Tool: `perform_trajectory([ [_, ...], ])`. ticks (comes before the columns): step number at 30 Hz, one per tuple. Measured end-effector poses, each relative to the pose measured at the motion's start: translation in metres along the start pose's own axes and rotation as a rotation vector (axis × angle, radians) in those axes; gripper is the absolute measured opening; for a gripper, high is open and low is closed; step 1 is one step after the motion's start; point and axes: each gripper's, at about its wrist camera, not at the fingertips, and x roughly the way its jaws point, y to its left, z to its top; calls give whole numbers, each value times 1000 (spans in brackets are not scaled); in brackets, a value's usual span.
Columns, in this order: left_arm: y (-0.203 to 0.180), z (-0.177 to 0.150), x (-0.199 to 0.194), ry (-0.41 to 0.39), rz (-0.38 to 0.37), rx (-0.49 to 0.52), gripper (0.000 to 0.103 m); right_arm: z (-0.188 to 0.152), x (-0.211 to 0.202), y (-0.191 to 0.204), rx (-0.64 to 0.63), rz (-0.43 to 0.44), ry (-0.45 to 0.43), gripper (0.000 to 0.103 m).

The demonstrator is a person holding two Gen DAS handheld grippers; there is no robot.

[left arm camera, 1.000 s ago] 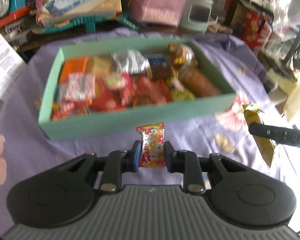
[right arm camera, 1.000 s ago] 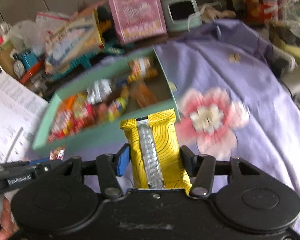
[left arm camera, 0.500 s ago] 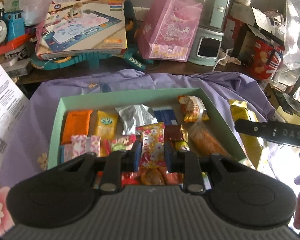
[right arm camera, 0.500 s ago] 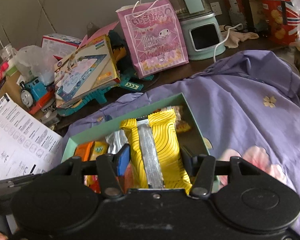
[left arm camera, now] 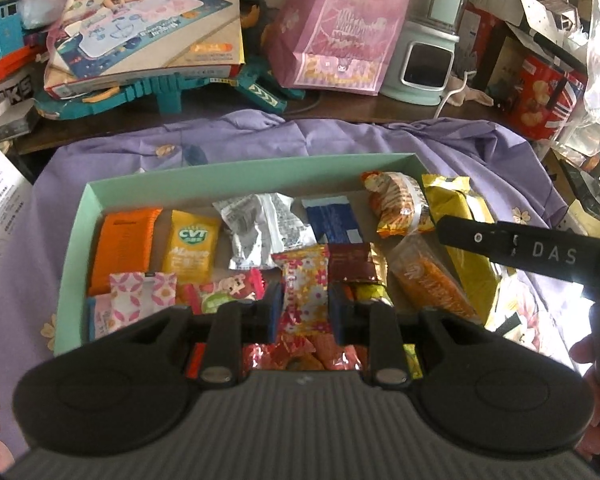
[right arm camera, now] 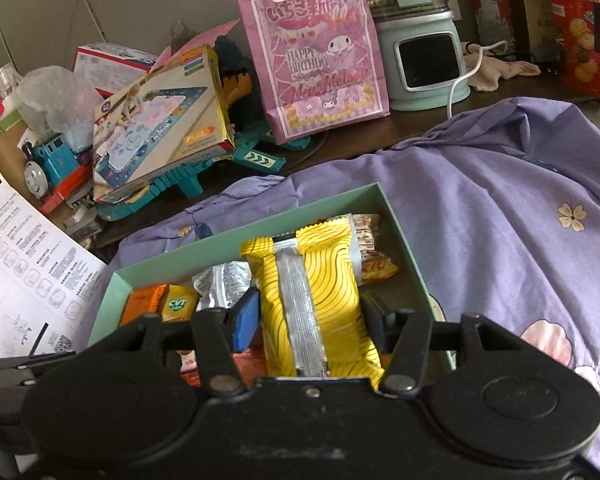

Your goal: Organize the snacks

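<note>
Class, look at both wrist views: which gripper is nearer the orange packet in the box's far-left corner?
Left. The left gripper hovers mid-box, nearer the orange packet; the right gripper hovers over the right end.

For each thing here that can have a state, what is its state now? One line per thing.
Left tool: shut on the flowered candy.
Right tool: shut on the yellow snack bag.
Green box: open, holding many snacks.
Pink gift bag: upright.
</note>
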Motion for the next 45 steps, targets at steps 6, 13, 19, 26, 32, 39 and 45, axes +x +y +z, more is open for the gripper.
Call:
perform_trajectory([
  [6,-1,4,9,8,6,2,24,-2,3,-3,1,-10,3,59],
  [13,-10,4,18,-4,65,43,75,-2,-7,-6,14,0,-34,103],
  [19,-12,-4,20,11,103,42,103,-6,-14,-10,34,2,-17,103],
  [26,-10,-8,10,22,101,21,103,-12,-25,-10,25,-26,4,103],
  [32,-10,-15,-10,16,100,-2,103,-17,-43,-7,8,-25,18,103],
  [39,-10,-25,-49,-23,88,-20,103,-27,-78,2,-24,-14,13,103],
  [45,-8,-38,-93,-87,71,-15,103,-36,-117,9,-56,-19,-22,103],
])
